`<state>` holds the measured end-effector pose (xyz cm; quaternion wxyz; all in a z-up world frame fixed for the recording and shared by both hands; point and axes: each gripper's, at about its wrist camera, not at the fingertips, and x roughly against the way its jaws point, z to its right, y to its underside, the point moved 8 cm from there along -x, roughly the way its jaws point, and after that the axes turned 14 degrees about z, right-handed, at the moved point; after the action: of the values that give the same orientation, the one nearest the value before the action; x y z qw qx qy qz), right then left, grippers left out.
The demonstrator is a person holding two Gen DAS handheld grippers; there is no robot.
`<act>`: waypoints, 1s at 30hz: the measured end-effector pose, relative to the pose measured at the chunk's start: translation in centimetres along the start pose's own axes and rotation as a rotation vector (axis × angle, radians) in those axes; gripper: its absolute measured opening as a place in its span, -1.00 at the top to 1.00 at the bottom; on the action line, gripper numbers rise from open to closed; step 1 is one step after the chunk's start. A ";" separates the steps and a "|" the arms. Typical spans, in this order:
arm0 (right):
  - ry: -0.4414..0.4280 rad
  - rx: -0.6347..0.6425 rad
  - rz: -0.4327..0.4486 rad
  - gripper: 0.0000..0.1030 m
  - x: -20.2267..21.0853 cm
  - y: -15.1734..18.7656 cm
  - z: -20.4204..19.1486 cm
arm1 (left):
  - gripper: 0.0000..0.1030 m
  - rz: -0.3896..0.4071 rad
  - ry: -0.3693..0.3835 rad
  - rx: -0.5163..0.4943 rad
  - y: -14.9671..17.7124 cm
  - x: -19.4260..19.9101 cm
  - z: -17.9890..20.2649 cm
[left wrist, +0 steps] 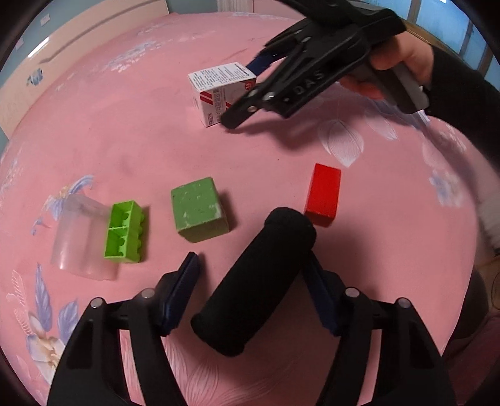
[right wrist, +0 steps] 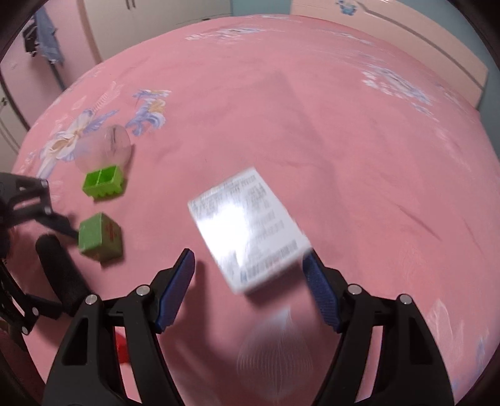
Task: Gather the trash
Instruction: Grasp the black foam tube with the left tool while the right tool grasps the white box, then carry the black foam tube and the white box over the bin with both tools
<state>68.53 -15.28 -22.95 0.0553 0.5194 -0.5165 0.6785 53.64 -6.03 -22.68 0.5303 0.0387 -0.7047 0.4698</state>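
Note:
A white printed carton stands on the pink bedsheet; in the right wrist view it lies between my right gripper's open fingers, blurred. My right gripper shows in the left wrist view, straddling the carton. A black foam cylinder lies between my left gripper's open fingers, leaning against the right pad. It also shows at the left of the right wrist view.
A green cube, a green toy brick, a clear plastic cup on its side and a red block lie on the sheet. A headboard and wardrobes stand beyond the bed.

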 end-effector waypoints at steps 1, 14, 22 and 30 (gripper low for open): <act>0.002 0.007 0.010 -0.39 -0.3 -0.3 0.0 | -0.26 0.001 0.004 0.008 -0.1 -0.1 0.1; 0.046 -0.065 0.066 -0.07 1.3 0.5 -1.6 | 0.20 0.008 -0.067 0.093 0.1 1.2 1.6; 0.167 -0.142 0.122 -0.07 7.9 1.3 -4.1 | 0.21 0.035 -0.146 0.207 -0.5 6.3 1.6; 0.232 -0.139 0.167 -0.07 16.7 2.8 -8.8 | 0.21 0.114 -0.218 0.228 -1.4 14.1 5.2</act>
<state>53.53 -17.61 -11.37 0.0935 0.3878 -0.5938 0.6988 44.57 -4.20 -10.75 0.4154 0.1095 -0.7013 0.5689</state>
